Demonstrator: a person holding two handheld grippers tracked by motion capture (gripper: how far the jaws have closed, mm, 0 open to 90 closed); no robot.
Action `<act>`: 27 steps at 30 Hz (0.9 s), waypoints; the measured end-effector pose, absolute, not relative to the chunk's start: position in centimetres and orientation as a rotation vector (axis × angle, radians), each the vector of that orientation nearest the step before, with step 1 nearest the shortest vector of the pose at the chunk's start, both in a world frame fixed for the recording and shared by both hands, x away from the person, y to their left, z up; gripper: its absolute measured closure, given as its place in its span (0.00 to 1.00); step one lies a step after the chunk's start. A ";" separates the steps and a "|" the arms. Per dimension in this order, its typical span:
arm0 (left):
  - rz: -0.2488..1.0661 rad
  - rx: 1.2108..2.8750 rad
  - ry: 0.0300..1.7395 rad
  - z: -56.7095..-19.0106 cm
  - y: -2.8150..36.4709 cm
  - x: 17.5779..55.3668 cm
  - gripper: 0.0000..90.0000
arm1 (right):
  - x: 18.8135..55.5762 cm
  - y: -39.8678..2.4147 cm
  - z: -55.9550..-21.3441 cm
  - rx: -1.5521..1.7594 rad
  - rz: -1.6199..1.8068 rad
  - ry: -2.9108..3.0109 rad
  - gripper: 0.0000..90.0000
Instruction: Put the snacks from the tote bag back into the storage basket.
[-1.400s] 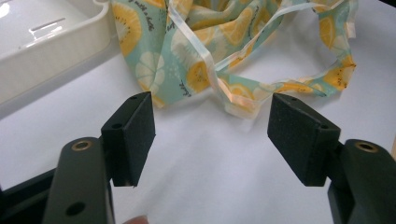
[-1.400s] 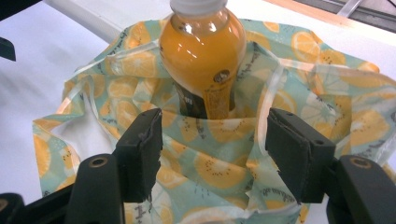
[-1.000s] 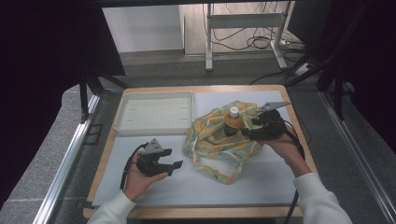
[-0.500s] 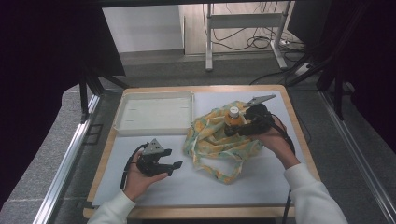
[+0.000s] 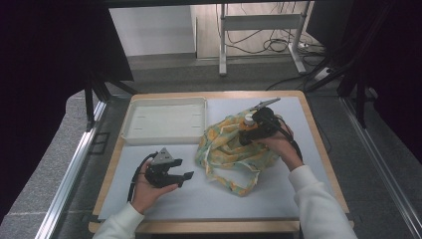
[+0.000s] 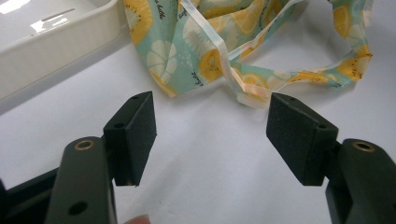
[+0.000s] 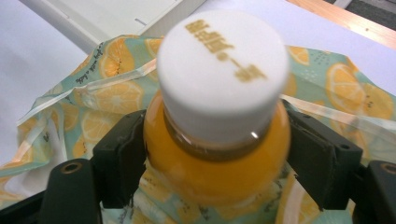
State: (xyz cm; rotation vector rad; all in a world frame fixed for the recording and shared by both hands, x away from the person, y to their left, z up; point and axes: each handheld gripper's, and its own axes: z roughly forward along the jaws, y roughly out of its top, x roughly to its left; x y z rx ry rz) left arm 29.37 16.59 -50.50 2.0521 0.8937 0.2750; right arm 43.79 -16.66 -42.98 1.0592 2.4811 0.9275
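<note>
Orange juice bottle (image 7: 217, 154), upright on citrus-print bag (image 5: 234, 152); right gripper (image 7: 217, 156) jaws just widened, flanking its shoulder; left gripper (image 6: 212, 135) unclenched; close squarely below cap.

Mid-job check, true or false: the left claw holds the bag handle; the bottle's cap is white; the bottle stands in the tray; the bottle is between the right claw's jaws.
The left claw holds the bag handle: false; it is open and empty, short of it.
The cap of the bottle is white: true.
The bottle stands in the tray: false; it sits on the bag.
The bottle is between the right claw jaws: true; they have just been opening.
</note>
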 end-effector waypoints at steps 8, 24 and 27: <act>0.263 2.050 0.892 -50.6 16.8 29.5 0.39 | 44.0 -16.1 -43.2 1.050 0.892 2.486 0.33; 0.256 2.055 0.893 -50.9 16.6 29.6 0.39 | 42.6 -17.5 -38.4 1.020 0.995 2.432 0.33; 0.256 2.060 0.888 -50.9 16.6 29.6 0.39 | 42.1 -17.6 -37.2 1.005 1.007 2.424 0.33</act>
